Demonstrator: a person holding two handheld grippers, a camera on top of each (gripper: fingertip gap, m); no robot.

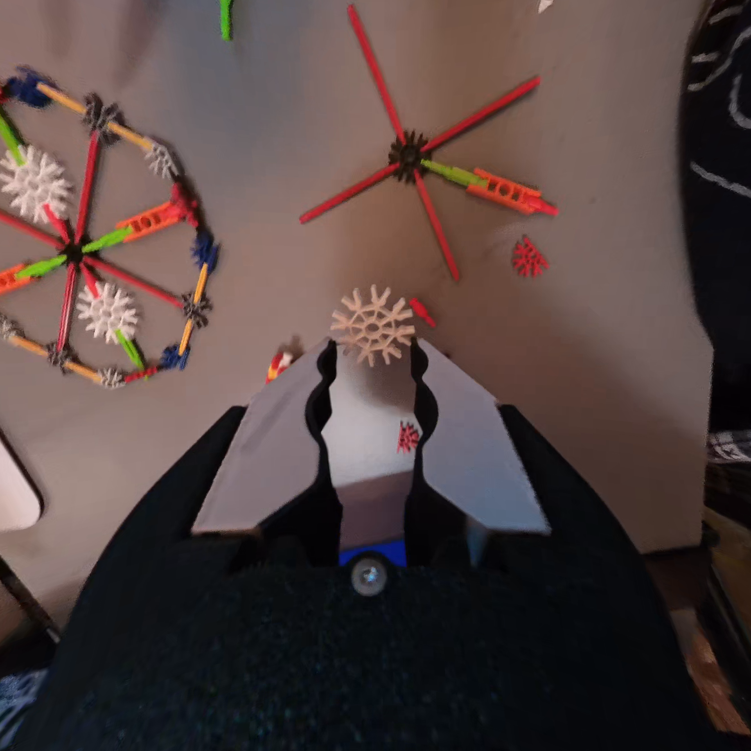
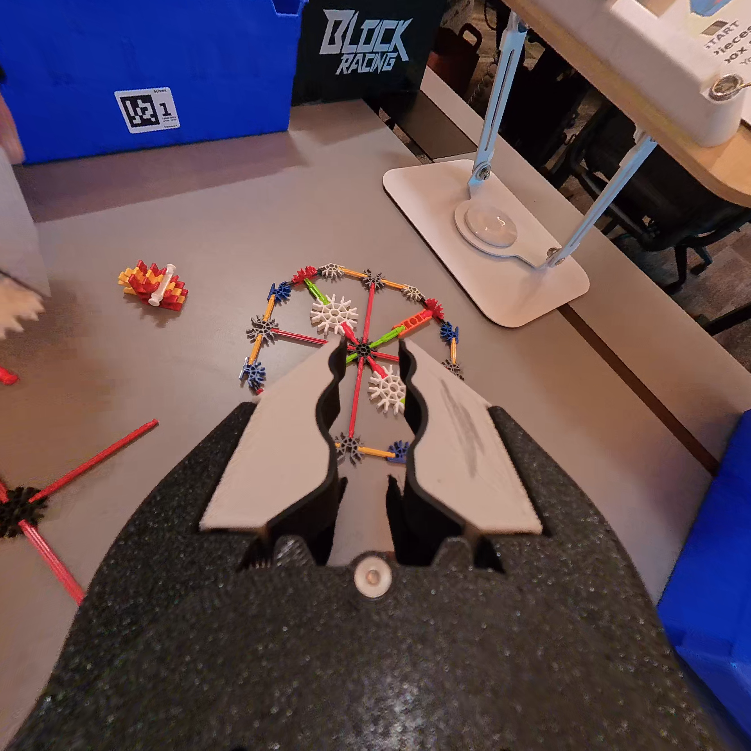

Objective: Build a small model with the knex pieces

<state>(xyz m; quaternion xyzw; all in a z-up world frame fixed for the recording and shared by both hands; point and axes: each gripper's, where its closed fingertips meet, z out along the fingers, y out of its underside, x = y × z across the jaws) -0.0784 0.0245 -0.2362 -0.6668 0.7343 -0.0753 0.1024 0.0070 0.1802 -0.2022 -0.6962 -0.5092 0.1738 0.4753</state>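
Observation:
My left gripper (image 1: 373, 344) is shut on a white snowflake connector (image 1: 373, 323), held by its edges between the fingertips above the grey table (image 1: 264, 122). Beyond it lie a black hub with several red rods (image 1: 407, 154) and, to the left, a flat multicoloured rod-and-connector wheel (image 1: 74, 252). My right gripper (image 2: 373, 346) is open and empty, hovering just over that wheel (image 2: 373, 280), its fingertips either side of the black centre hub (image 2: 361, 348). The held snowflake shows blurred at the far left of the right wrist view (image 2: 16, 313).
Loose red connectors (image 1: 529, 258) and a short red rod (image 1: 422, 313) lie near the left gripper. A red-and-yellow connector pile (image 2: 154, 286), a blue bin (image 2: 142, 61), a white lamp base (image 2: 487, 244) and a second blue bin (image 2: 711, 569) ring the table. The red-rod hub (image 2: 18, 510) sits left. From my right tips it is roughly 9 centimeters to the flat multicoloured rod-and-connector wheel (image 1: 74, 252); from my left, 15 centimeters.

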